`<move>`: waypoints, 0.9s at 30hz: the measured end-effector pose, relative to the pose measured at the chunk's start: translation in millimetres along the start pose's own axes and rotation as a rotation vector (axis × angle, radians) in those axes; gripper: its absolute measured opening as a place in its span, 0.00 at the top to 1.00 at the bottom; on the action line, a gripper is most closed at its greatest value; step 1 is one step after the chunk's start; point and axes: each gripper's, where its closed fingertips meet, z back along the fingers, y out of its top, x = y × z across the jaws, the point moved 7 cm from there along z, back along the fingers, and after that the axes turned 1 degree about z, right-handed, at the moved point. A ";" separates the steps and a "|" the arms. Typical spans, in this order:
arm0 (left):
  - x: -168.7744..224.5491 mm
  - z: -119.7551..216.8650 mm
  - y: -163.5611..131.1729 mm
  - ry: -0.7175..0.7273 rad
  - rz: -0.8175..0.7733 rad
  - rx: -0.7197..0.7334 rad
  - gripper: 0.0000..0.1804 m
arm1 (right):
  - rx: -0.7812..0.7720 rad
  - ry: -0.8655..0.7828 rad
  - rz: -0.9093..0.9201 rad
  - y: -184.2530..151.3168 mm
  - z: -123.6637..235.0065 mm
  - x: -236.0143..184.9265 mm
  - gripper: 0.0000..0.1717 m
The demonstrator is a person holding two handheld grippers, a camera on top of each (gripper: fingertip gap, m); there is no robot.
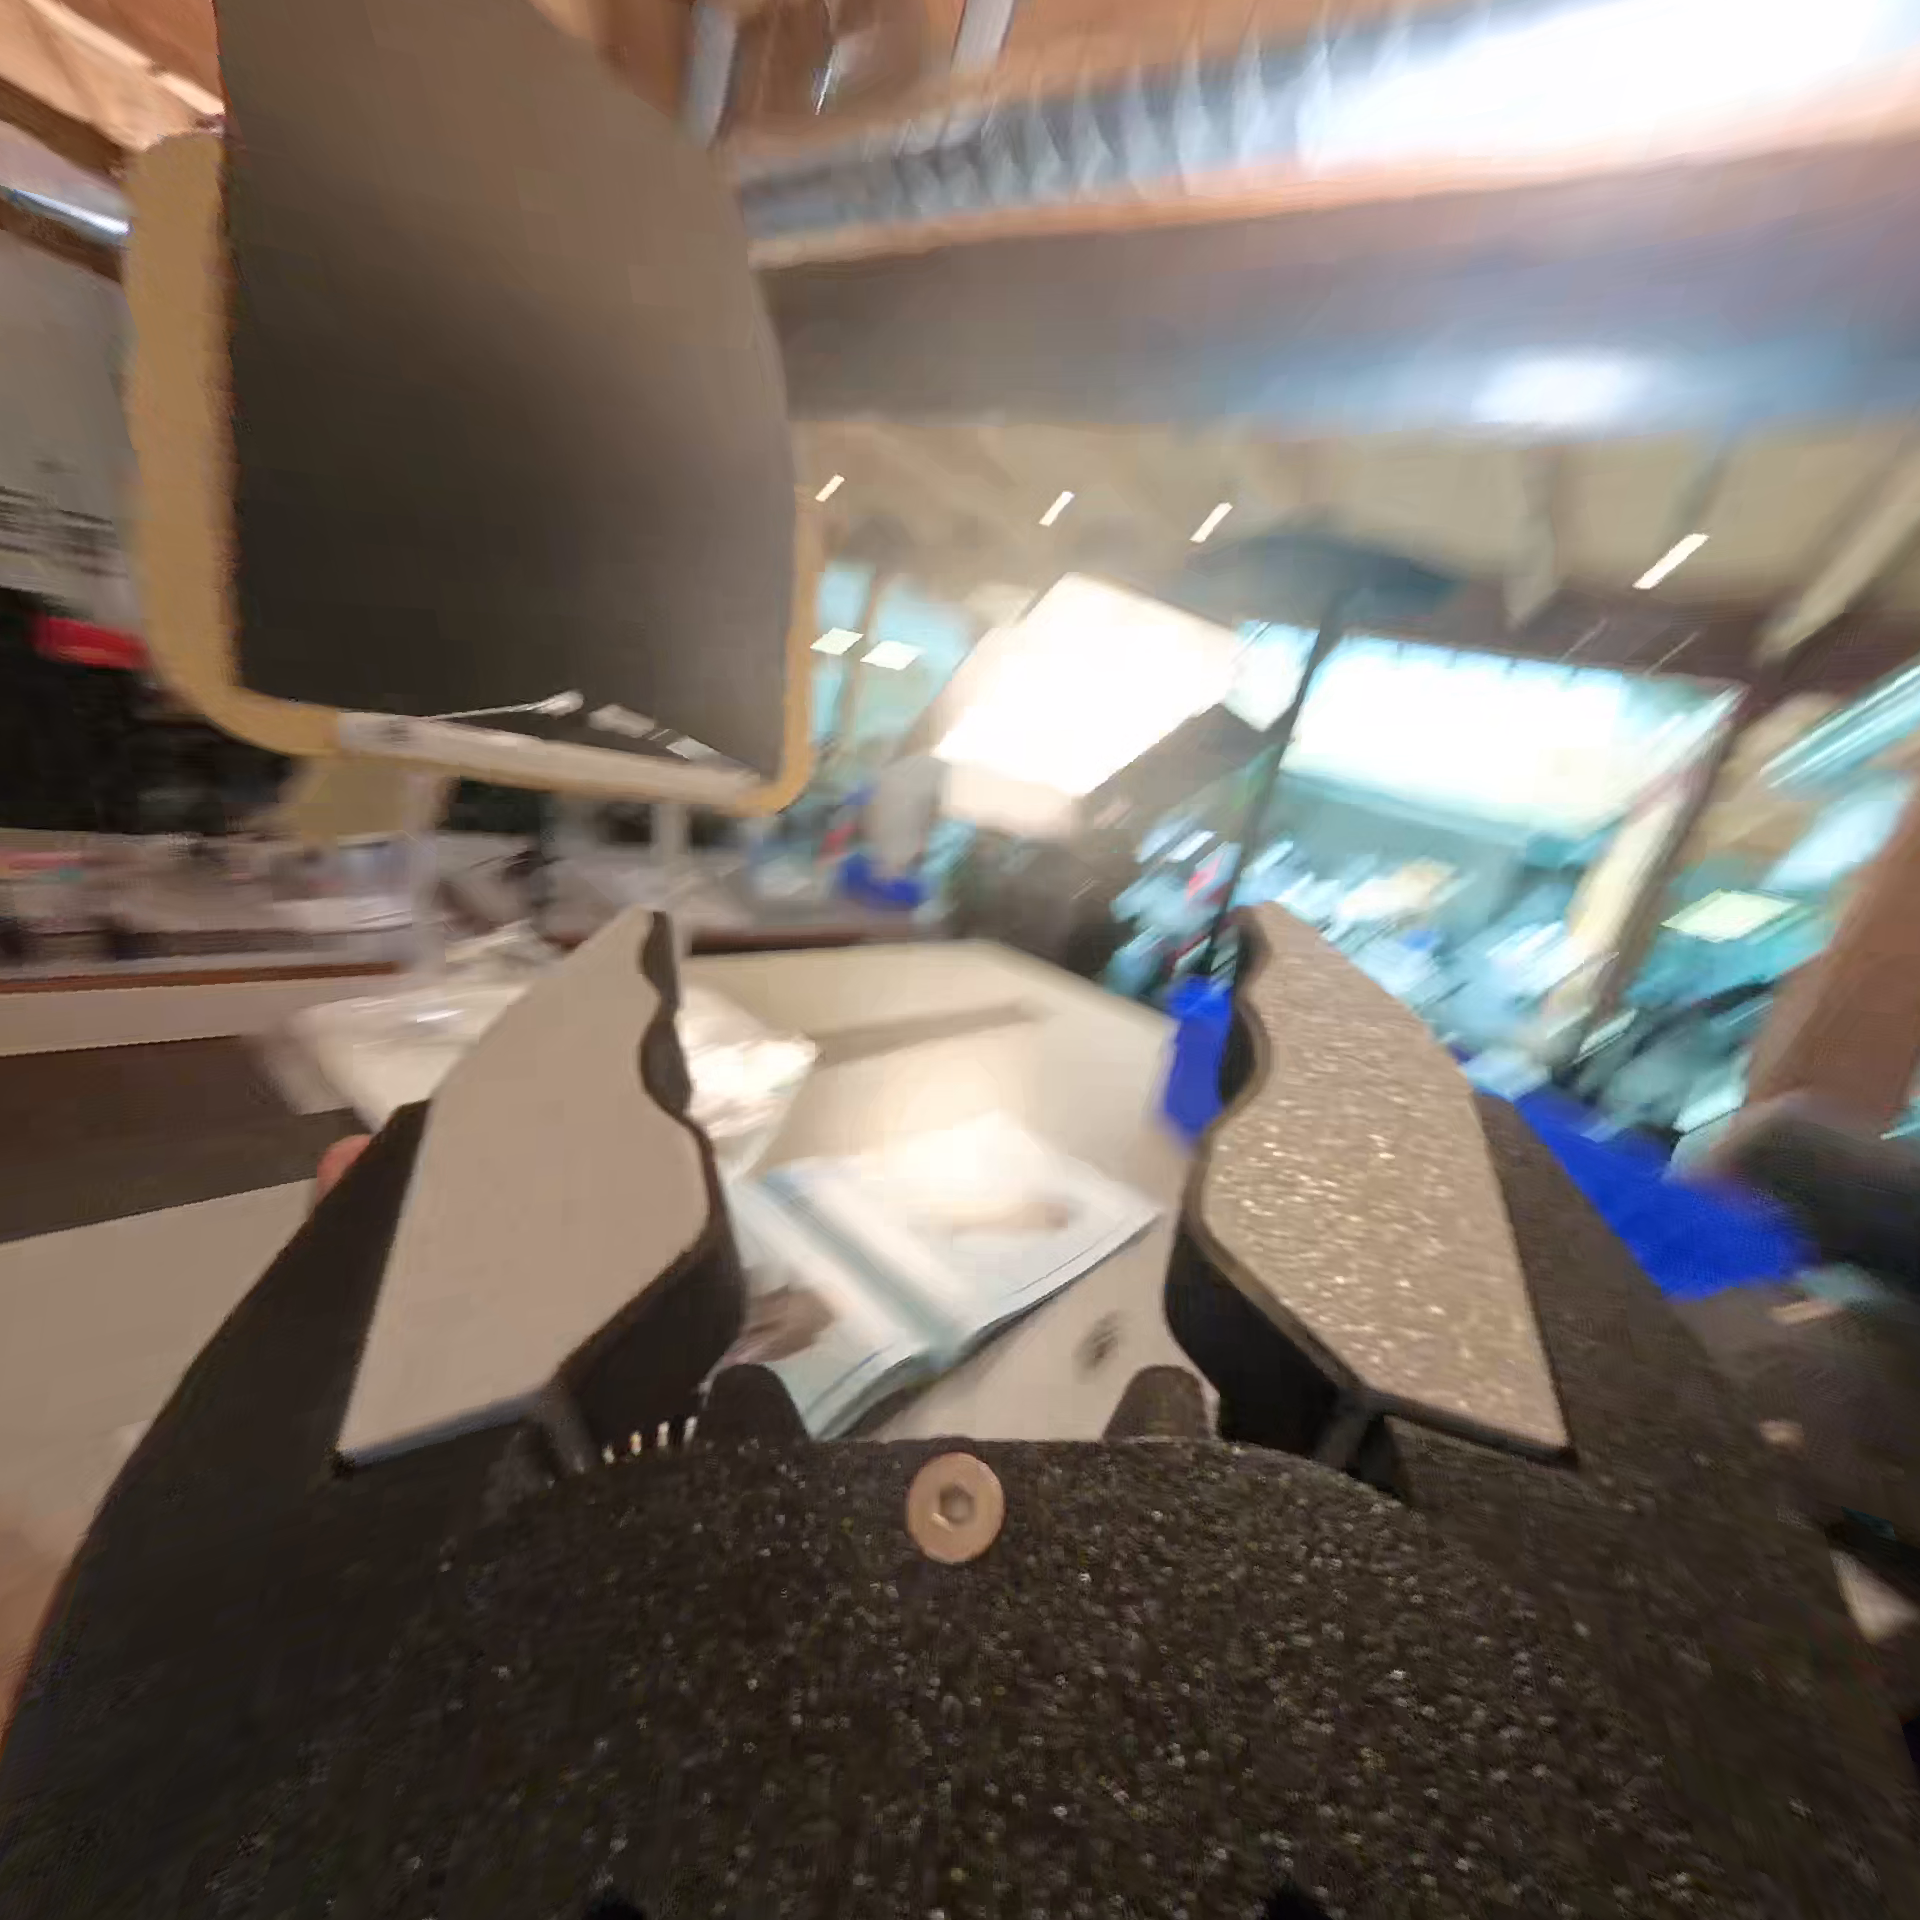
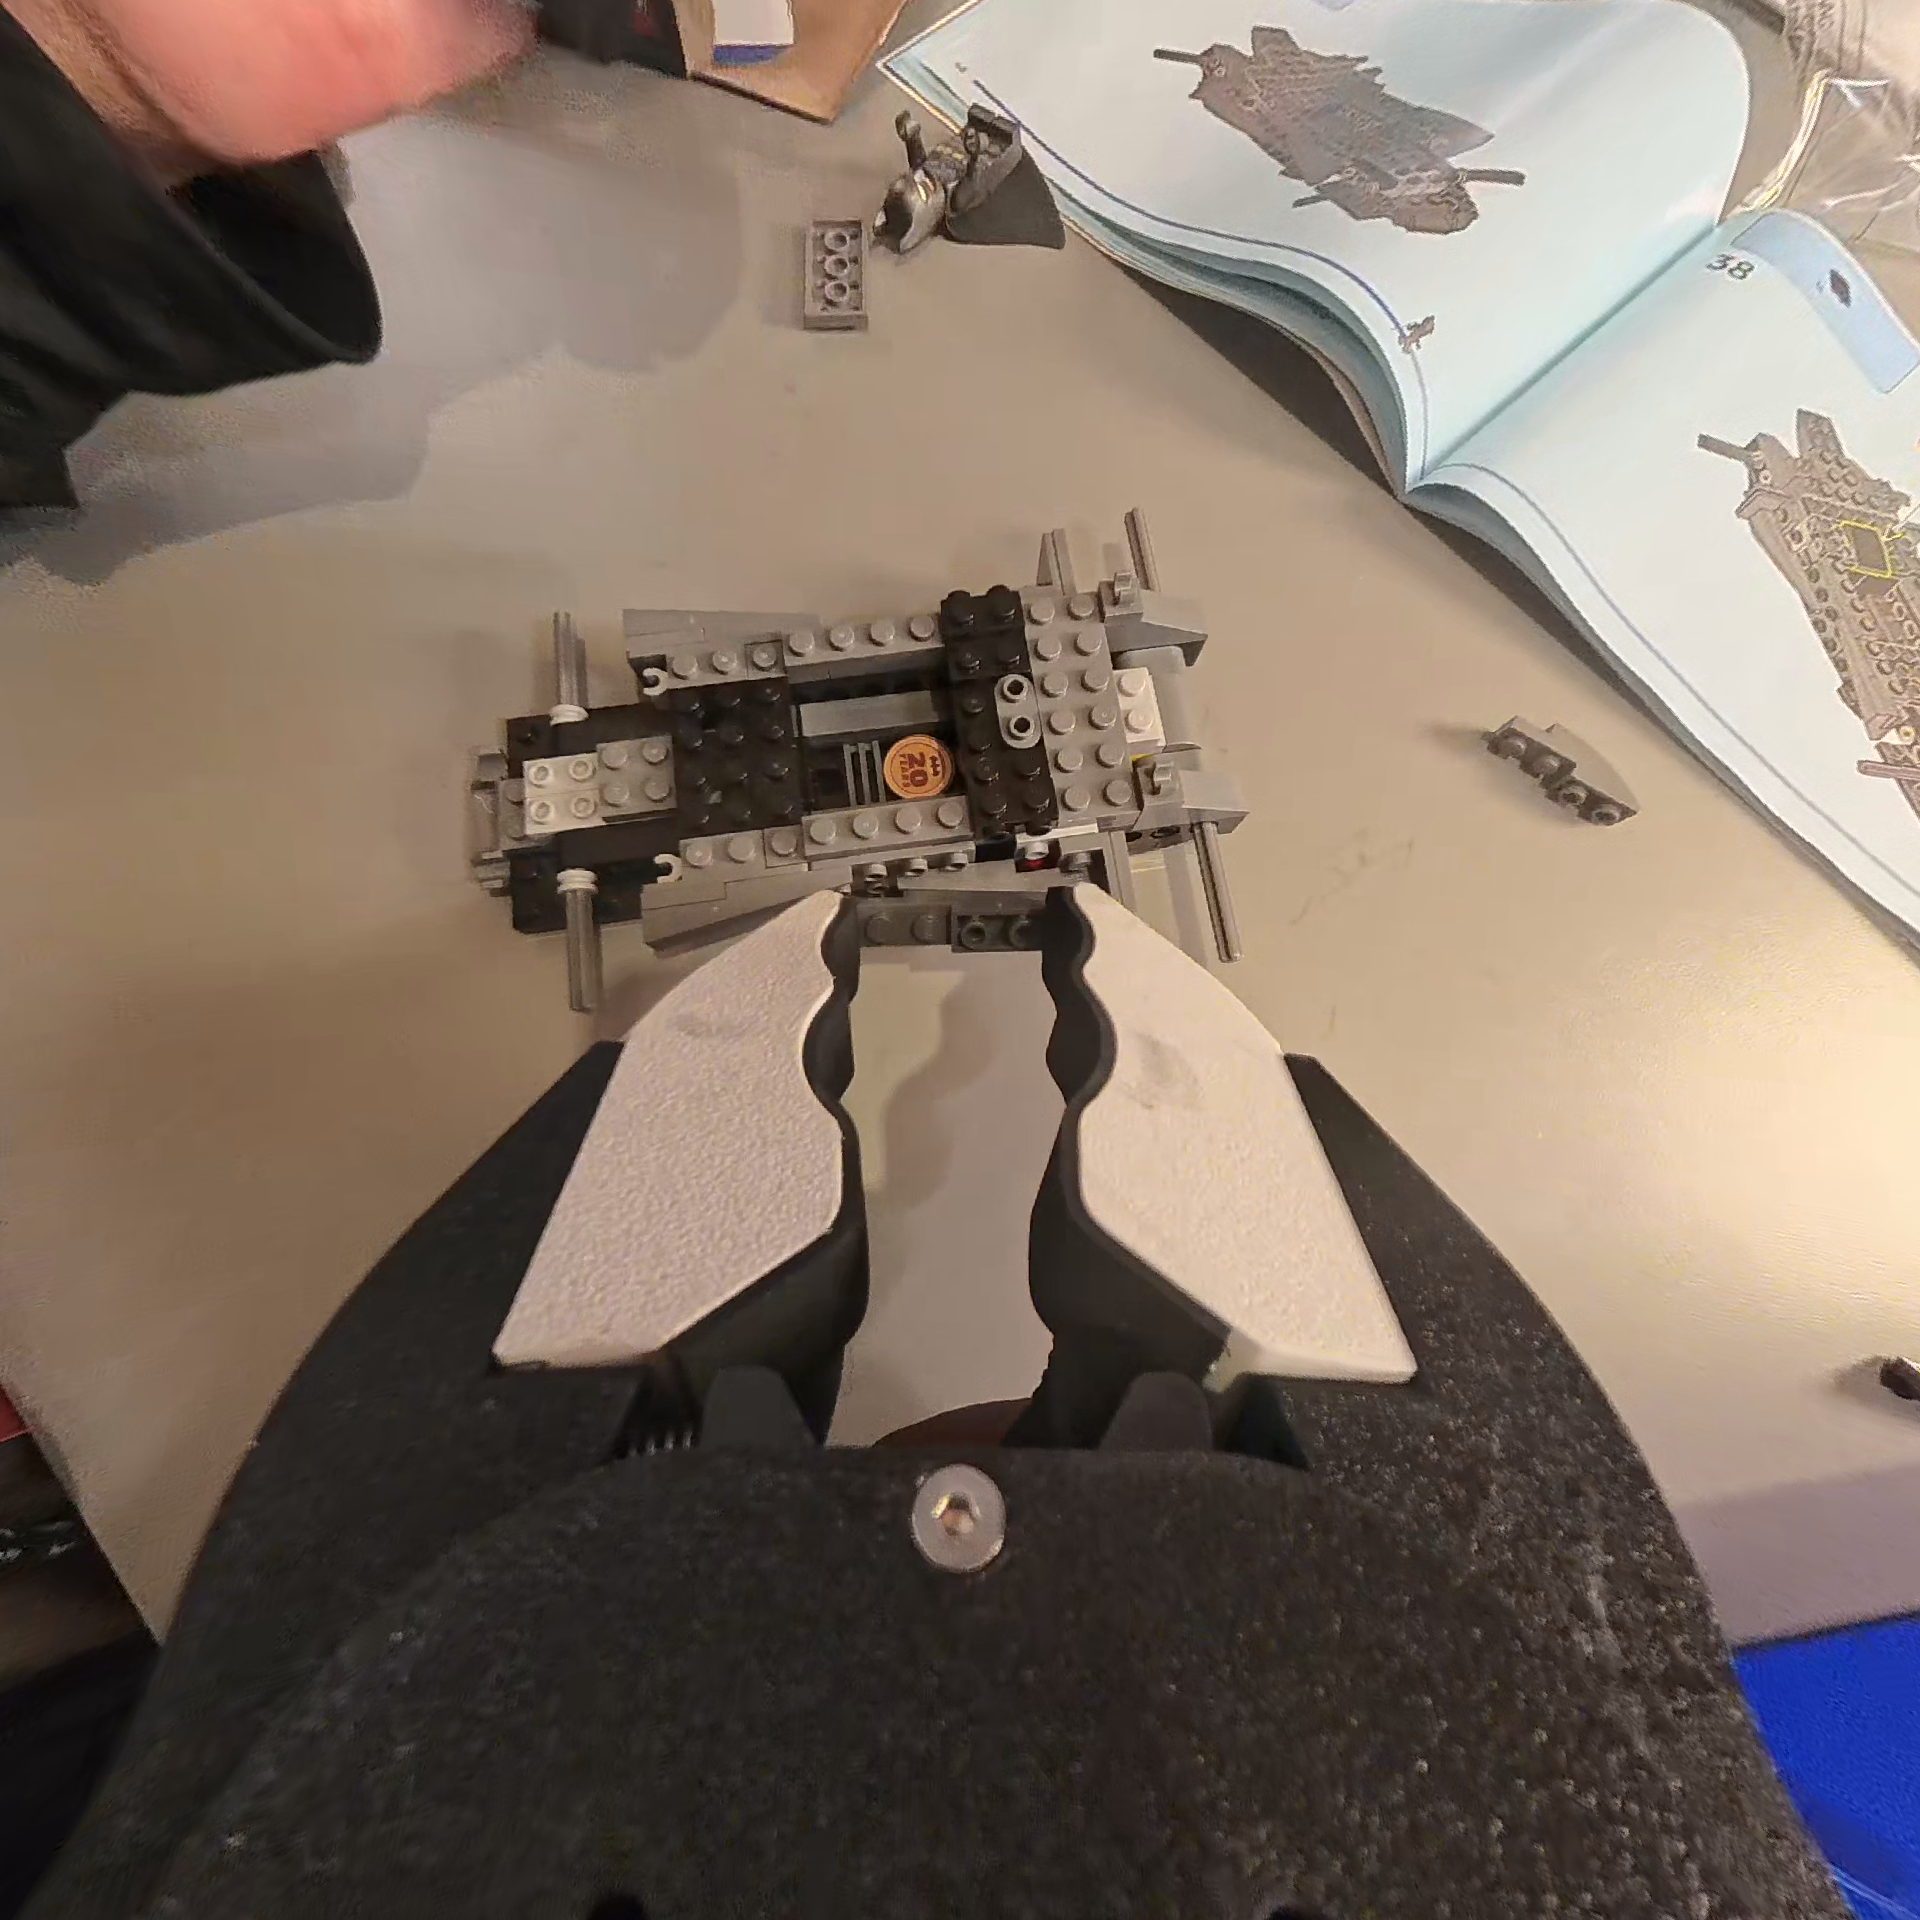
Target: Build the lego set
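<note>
Right tool (image 2: 948, 925) pinches the near edge plate of the grey-and-black brick model (image 2: 852, 758), which lies flat mid-counter (image 2: 312, 1039); pads look seated on the plate ends. Judgement: keep the squeeze level so the plate doesn't pop off. Left tool (image 1: 956, 997), spread wide and empty, is raised; its blurred view adds only the open booklet (image 1: 935, 1247), seen sharply at far right in the right wrist view.
</note>
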 end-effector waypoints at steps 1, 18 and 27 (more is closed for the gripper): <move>-0.9 -5.5 -3.1 0.122 -0.191 -0.113 0.35 | 0.001 0.003 -0.001 0.1 0.1 -0.1 0.80; 19.3 13.3 -101.3 -0.182 0.176 -1.007 0.63 | -0.037 0.031 -0.051 -8.0 -1.4 4.9 0.80; 39.1 25.3 -130.9 -0.278 0.239 -1.192 0.67 | -0.064 0.071 -0.088 -6.6 -13.3 0.7 0.80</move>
